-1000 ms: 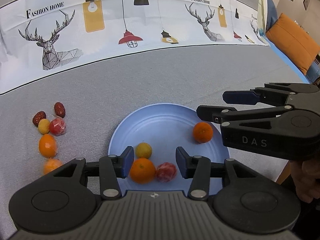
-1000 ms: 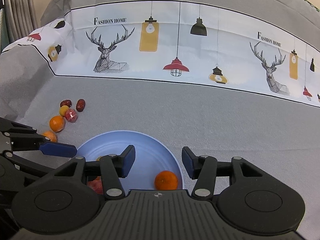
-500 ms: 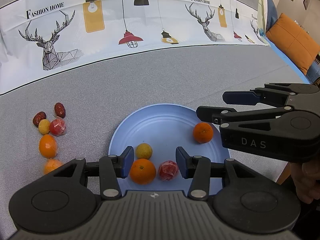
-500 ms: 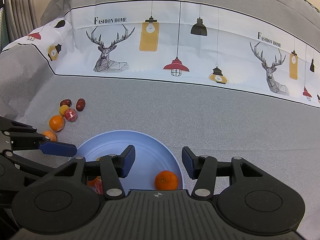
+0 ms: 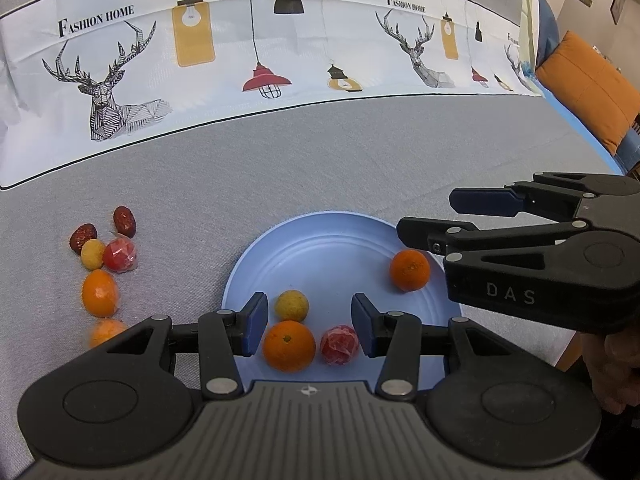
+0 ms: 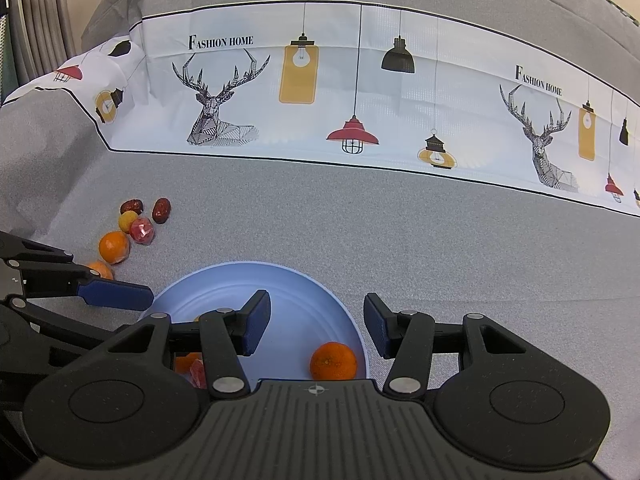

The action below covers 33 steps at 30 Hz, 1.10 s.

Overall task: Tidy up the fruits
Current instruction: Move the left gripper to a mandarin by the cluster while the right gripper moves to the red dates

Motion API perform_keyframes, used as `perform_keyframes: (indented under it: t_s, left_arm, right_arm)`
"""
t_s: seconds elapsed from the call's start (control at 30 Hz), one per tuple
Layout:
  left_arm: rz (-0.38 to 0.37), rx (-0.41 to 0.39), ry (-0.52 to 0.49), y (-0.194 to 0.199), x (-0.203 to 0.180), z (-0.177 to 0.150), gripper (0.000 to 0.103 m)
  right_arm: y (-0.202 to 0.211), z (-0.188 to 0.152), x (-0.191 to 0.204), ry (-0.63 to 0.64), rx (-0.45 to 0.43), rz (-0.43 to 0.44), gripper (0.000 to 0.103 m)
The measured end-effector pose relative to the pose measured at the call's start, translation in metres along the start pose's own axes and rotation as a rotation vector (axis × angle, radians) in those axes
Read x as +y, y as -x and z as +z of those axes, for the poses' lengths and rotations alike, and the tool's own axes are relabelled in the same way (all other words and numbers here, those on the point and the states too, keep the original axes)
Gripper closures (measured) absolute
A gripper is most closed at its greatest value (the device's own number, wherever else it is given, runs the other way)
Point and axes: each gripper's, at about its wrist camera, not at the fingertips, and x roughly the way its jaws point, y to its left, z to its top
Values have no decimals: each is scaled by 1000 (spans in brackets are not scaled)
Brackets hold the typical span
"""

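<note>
— Left hand-held gripper (image 5: 308,324) hangs wide open over the blue plate (image 5: 332,248), nothing held: orange (image 5: 289,345), yellow fruit (image 5: 292,305), red wrapped one (image 5: 339,345) below.

— Right hand-held gripper (image 6: 316,323) gapes empty too; six fruits (image 5: 100,292) lie on the table (image 5: 320,168).

A home: printed tablecloth (image 5: 280,60) and orange cushion (image 5: 588,88) show it.

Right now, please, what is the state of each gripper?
Left gripper: open, holding nothing, above the blue plate.
Right gripper: open, holding nothing, above the same plate.
</note>
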Motion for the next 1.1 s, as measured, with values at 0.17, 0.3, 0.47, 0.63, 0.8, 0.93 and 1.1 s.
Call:
perform_keyframes:
  t_s: [0.17,0.3,0.47,0.63,0.8,0.93,1.1]
  left_arm:
    - [12,0,8,0,1,0,52]
    - [27,-7,25,1,4,1,53]
    - [36,-31,80,7,14,4,60]
    - [51,-53,129,12,23,7,76]
    - [82,-68,186,15,36,9,84]
    - [102,-81,240,20,48,11,84]
    - [118,-98,346,26,71,12,84]
  right_arm:
    - [-1,0,1,4,-1,2,49]
    - [-1,0,1,6,-2,4,49]
    - [1,1,4,5,-6,6,49]
    - [1,4,8,9,-12,14,49]
    - [2,7,14,6,-27,20,49]
    - [2,10,20,0,-45,19,49]
    - [1,15,25,-33,-73,29,64]
